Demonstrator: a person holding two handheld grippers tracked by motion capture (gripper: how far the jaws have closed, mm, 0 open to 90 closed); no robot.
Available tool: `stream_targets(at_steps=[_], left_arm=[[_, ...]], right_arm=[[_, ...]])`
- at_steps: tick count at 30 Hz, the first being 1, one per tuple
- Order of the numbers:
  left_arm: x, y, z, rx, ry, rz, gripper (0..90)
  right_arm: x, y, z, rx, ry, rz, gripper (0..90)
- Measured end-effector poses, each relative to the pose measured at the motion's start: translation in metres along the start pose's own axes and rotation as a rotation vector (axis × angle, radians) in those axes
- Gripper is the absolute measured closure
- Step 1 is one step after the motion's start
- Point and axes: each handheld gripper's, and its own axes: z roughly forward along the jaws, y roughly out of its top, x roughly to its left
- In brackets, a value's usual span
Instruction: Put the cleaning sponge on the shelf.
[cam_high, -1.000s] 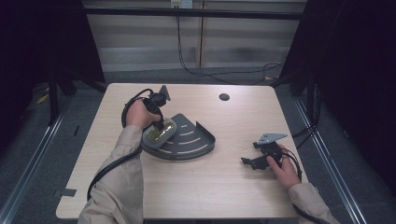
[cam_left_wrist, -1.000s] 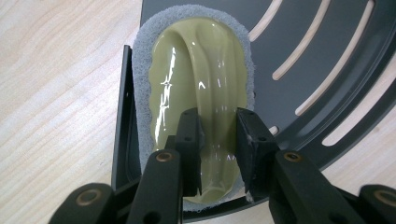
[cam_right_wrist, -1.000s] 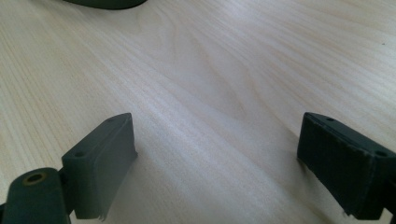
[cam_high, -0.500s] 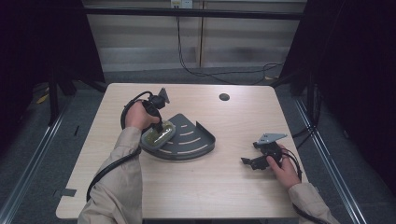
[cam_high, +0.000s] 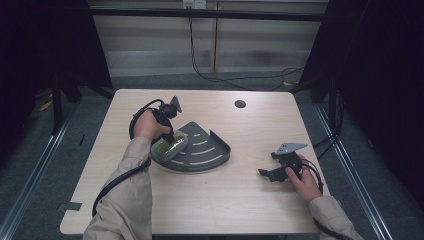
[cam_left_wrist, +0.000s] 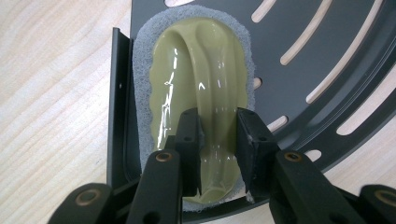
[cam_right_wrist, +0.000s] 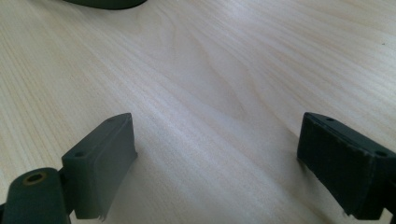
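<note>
the person wears a long-sleeved beige garment; the left sleeve (cam_high: 127, 200) and right sleeve (cam_high: 335, 220) reach to the wrists. the left hand (cam_high: 145, 125) and right hand (cam_high: 305, 182) are bare, with no gloves. the left gripper (cam_left_wrist: 219, 135) is black, with two blocky jaws on hinged arms pinned by brass-coloured rivets, and small round screw holes in the jaw faces. a thick black cable (cam_high: 117, 182) trails from it. the right gripper (cam_right_wrist: 217, 158) has the same black jaws, their edges slightly chipped, and a brass-ringed pivot. it carries a grey three-cornered plate (cam_high: 290, 148) on top, and a thin black cable loops behind it.
</note>
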Motion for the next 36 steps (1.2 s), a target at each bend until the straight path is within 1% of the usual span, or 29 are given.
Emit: stream_targets(at_steps=[7,18,28,32,36], left_arm=[[0.0021,-0.0031,0.001,-0.006,0.003,0.005,71.5],[0.0016,-0.0043,0.0009,-0.01,0.001,0.011,71.3],[0.0008,-0.0037,0.002,-0.01,0.014,0.001,70.6],[0.001,-0.0039,0.0039,-0.007,0.017,0.0,68.8],[0.0013,-0.0043,0.0045,-0.008,0.016,-0.011,65.8]], right_arm=[[0.0,-0.0001,0.0,0.0,0.0,0.0,10.9],[0.0001,0.0,0.0,0.0,0.0,0.002,10.9],[0.0001,0.0,-0.0001,0.0,0.0,0.002,10.9],[0.0001,0.0,0.0,0.0,0.0,0.002,10.9],[0.0001,0.0,0.0,0.0,0.0,0.002,10.9]])
